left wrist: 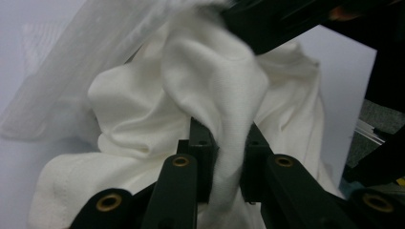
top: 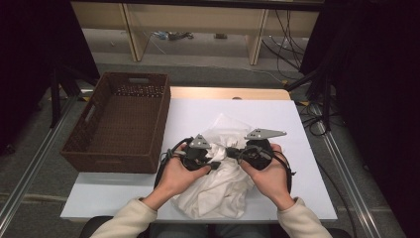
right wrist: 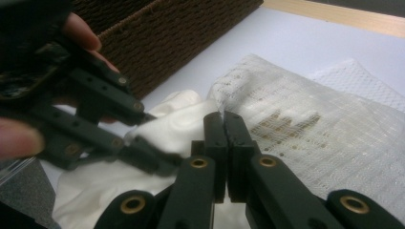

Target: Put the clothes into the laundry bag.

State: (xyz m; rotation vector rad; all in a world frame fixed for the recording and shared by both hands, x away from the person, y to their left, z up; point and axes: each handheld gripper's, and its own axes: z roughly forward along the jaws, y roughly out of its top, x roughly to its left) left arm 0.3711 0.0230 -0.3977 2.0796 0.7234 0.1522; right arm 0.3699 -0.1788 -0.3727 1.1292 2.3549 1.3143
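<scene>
no legible text, label, brand, number or sign found in any view. surfaces checked: the white cloth (top: 218,183), the mesh fabric (right wrist: 305,129), the woven basket (top: 119,124), the white table top (top: 297,148) and the grey plates on the grippers. all are plain, with no markings that can be read.

Grey floor (top: 208,64), wooden shelf legs (top: 130,30), dark surroundings.

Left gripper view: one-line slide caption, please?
Left gripper pinching a fold of crumpled white cotton cloth beside sheer white mesh fabric.
</scene>
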